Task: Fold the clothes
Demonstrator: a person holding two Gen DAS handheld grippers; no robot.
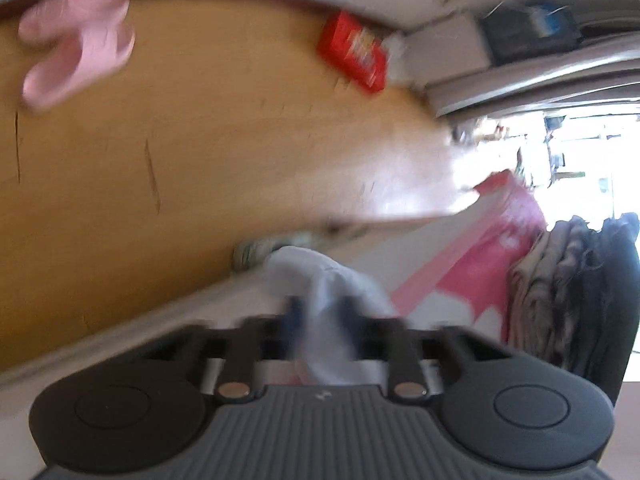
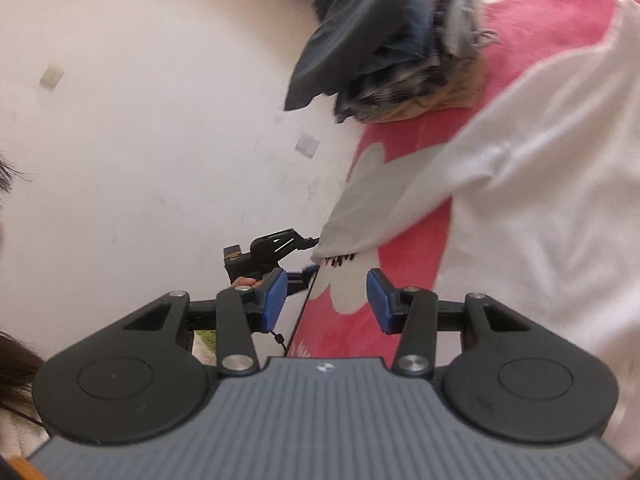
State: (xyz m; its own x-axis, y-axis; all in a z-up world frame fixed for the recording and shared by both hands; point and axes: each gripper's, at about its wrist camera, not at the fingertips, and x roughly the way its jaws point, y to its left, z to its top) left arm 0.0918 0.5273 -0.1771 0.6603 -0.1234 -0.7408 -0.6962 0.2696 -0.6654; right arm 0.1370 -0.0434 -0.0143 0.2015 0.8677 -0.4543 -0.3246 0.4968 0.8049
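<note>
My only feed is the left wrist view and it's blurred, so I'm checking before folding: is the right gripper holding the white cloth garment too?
Observer: No. The right gripper is open, its blue fingers apart, nothing between them.
Operator: Where is the rest of it?
Observer: The white cloth garment spreads across the pink flowered blanket.
Operator: What part does my left gripper hold?
Observer: The left gripper pinches one corner of its edge.
</note>
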